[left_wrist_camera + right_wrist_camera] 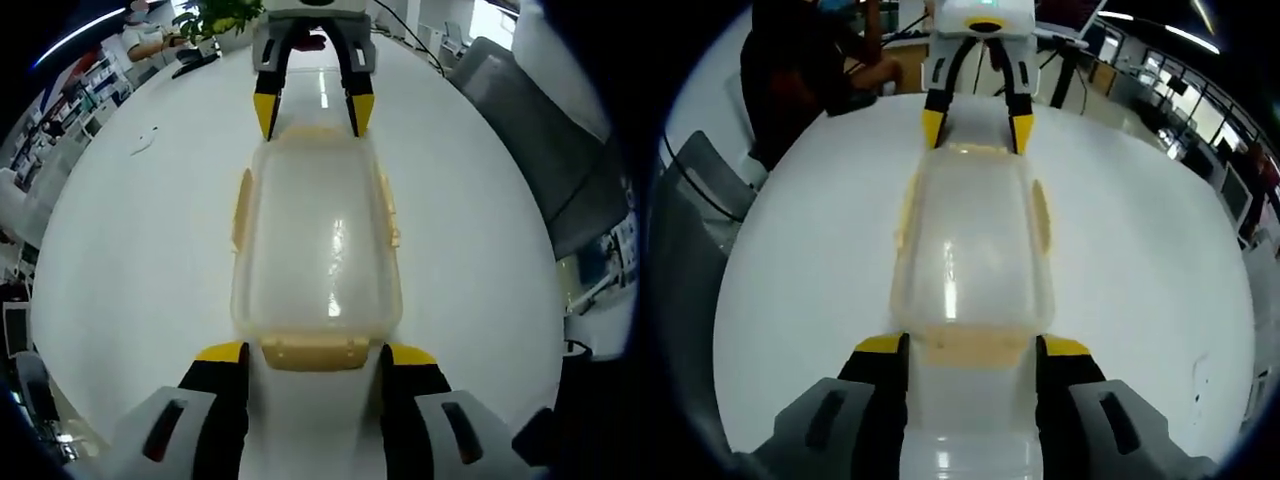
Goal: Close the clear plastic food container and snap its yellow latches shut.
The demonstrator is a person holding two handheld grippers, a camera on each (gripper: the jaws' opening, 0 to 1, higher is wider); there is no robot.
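Note:
A clear plastic food container (318,235) with its lid on lies lengthwise on the white table (130,250). Pale yellow latches run along its long sides (242,205) and its ends. My left gripper (315,352) is open, its yellow-tipped jaws on either side of the near end latch (315,355). At the far end my right gripper (312,112) straddles the other end latch. In the right gripper view the container (975,250) runs away from me. There my right gripper (973,346) stands open around its end latch (975,345), and my left gripper (977,125) sits at the far end.
Grey chairs (560,130) stand beyond the table's right edge, a potted plant (215,15) at the far end. A small scrap (145,143) lies on the table at the left. A seated person in dark clothes (810,60) and another grey chair (690,200) border the table.

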